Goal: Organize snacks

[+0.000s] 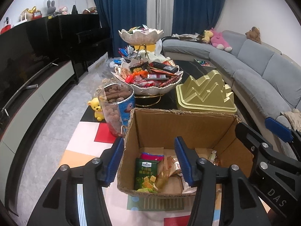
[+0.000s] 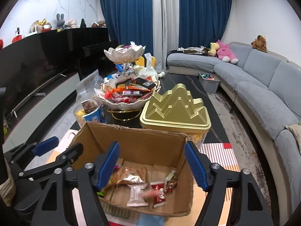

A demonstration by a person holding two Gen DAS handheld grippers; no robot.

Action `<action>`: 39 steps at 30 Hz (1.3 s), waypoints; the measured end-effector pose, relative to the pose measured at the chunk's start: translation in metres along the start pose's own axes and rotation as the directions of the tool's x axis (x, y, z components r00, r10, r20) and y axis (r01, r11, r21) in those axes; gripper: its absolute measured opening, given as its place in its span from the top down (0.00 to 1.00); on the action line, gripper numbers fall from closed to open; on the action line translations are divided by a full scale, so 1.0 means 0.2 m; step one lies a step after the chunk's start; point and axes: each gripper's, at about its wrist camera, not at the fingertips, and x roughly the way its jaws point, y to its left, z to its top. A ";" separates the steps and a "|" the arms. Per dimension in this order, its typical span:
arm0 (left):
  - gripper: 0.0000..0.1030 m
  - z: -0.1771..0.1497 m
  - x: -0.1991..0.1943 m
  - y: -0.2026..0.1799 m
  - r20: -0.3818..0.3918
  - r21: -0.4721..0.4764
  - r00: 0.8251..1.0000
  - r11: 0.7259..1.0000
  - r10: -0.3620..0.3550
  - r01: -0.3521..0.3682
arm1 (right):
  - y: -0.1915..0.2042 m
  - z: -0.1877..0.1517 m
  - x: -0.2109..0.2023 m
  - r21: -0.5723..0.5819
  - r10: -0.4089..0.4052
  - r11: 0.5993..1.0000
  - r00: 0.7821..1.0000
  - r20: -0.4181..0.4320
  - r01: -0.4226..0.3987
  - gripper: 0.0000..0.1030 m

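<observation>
Left wrist view: left tool spread, empty, straddling left wall of cardboard box at near worktop edge; green packet inside. Risk: finger snags wall, tips box.

Right wrist view: right tool spread, empty, above box; shows white packet, red packet, unseen in left view.

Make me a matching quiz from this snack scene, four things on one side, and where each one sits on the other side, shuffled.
Things:
1. green snack packet
2. gold mountain-shaped tin
3. clear jar of brown snacks
4. pink plush toy

Places:
A. on the grey sofa
B. on the floor of the cardboard box
C. behind the box, right of the tiered snack bowl
D. just left of the box, beside a yellow bear figure

Pairs: 1-B, 2-C, 3-D, 4-A
</observation>
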 end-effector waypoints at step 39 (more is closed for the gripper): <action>0.31 -0.19 -0.55 0.07 0.076 -0.037 0.997 0.999 0.007 -0.004 | -0.01 -0.12 -0.55 0.023 -0.042 0.999 0.997 0.071 0.041 0.18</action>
